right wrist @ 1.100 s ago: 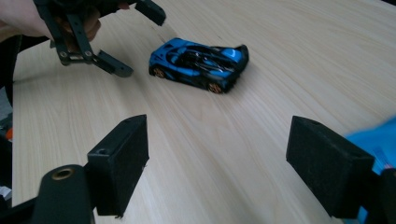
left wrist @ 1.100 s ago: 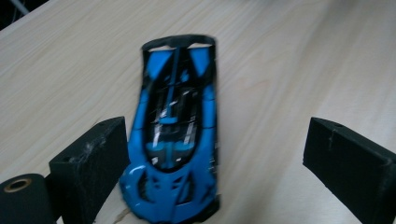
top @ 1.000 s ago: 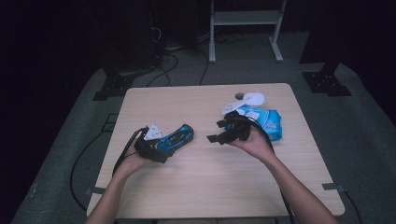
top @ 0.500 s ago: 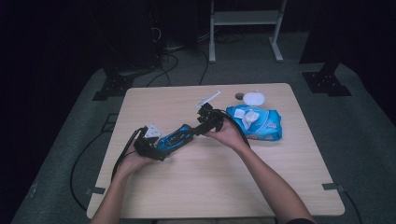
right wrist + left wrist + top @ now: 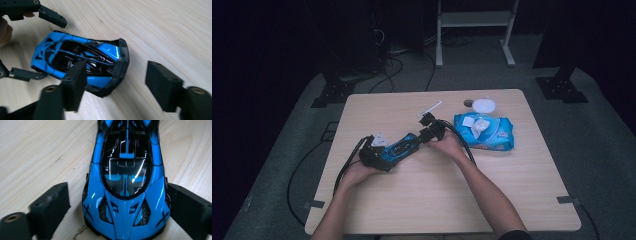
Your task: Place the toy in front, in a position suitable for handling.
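Two grippers: both meet over a blue toy sports car (image 5: 401, 146) on a wooden table (image 5: 422, 200), near its left-hand middle.
Toy car: blue body with black roof and glass, lying on its wheels on the bare wood; in the left gripper view its nose (image 5: 125, 220) points toward the camera.
Left gripper (image 5: 377, 152): held in the person's left hand at the car's nose end; its jaws stand spread, one to each side of the front of the car. One jaw sits just beside the car's flank, and whether it touches cannot be told; the other stands apart from the body.
Right gripper (image 5: 429, 131): held in the person's right hand at the car's tail end; in the right gripper view its jaws are spread wide, one jaw over the car's rear deck, the other out over bare wood, well apart from the car.
Wet-wipes pack (image 5: 489, 131): blue, lying toward the table's far right corner, with a white wipe (image 5: 479, 125) bunched on top.
Round white lid (image 5: 484, 105): beyond the pack, near the far edge.
Small white strip (image 5: 431, 107): near the far edge, just past the right gripper.
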A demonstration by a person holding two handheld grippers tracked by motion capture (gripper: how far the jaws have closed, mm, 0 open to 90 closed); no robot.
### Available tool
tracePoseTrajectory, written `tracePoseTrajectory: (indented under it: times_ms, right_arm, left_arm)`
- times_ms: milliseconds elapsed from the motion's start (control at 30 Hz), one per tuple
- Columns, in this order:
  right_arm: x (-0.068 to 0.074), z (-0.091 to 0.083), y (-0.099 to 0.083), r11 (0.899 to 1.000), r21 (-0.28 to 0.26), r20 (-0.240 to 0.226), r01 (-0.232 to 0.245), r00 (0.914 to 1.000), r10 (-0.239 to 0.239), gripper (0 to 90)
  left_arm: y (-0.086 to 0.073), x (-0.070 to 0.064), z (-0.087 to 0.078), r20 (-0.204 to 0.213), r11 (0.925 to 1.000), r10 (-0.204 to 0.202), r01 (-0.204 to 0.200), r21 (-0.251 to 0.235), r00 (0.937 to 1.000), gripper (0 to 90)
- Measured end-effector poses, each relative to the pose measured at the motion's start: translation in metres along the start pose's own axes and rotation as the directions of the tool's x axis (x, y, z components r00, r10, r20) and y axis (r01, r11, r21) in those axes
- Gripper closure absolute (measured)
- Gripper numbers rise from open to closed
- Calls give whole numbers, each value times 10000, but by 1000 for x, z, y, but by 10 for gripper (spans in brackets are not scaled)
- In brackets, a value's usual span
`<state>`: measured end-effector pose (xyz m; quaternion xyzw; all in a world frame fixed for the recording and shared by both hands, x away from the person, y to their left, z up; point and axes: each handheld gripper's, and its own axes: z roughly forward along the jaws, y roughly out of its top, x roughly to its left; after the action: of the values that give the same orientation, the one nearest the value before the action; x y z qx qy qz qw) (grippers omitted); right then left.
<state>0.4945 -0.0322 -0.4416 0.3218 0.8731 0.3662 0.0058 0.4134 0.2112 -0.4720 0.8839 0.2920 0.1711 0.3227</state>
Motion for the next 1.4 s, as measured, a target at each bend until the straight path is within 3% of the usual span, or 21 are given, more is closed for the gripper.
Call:
tracePoseTrajectory:
  times_ms: [233, 367, 467, 600, 700, 767, 800, 967, 1033, 1100, 1300, 1400]
  right_arm:
    - [-4, 1, -1, 9995, -89, -149, -315, 9994, 313, 413]
    - [-4, 6, -4, 9990, -17, -137, -449, 9989, 448, 497]
    - [-4, 8, -5, 9986, -35, -152, -521, 9985, 520, 550]
    - [-4, 9, -6, 9979, -164, -281, -621, 9977, 616, 630]
    - [-3, 9, -6, 9978, -204, -221, -624, 9978, 620, 639]
    - [-3, 7, -6, 9970, -278, -118, -717, 9974, 714, 709]
    - [-4, 2, -7, 9944, -607, -123, -868, 9962, 862, 764]
    - [-4, 1, -7, 9948, -545, -80, -863, 9963, 859, 766]
    - [-6, 1, -8, 9924, -535, -261, -1110, 9936, 1098, 761]
    - [-6, 4, -9, 9929, -272, -395, -1159, 9926, 1147, 673]
    - [-1, 3, -9, 9918, -621, 10, -1119, 9937, 1122, 770]
    - [-1, 2, -8, 9920, -573, -4, -1124, 9936, 1126, 772]
  left_arm:
    - [-2, 4, 1, 363, 9997, -213, 218, -136, 9991, 125]
    - [-3, 3, 2, 716, 9994, -285, 300, -196, 9970, 125]
    - [-4, 4, 1, 955, 9987, -338, 373, -353, 9949, 188]
    - [-4, 5, 0, 920, 9991, -215, 249, -352, 9955, 246]
    - [-4, 4, -1, 921, 9993, -160, 192, -332, 9956, 253]
    - [-4, 4, -1, 919, 9992, -180, 211, -335, 9956, 254]
    - [-5, 4, -2, 911, 9992, -184, 216, -348, 9957, 255]
    - [-4, 3, -2, 803, 9994, 12, 15, -336, 9968, 256]
    - [-4, 3, -2, 803, 9993, 9, 22, -376, 9968, 256]
    - [-5, 3, -2, 826, 9993, -10, 42, -380, 9966, 256]
    - [-5, 3, -3, 804, 9995, -15, 41, -317, 9968, 256]
    - [-5, 2, -4, 786, 9993, 55, -25, -377, 9969, 257]
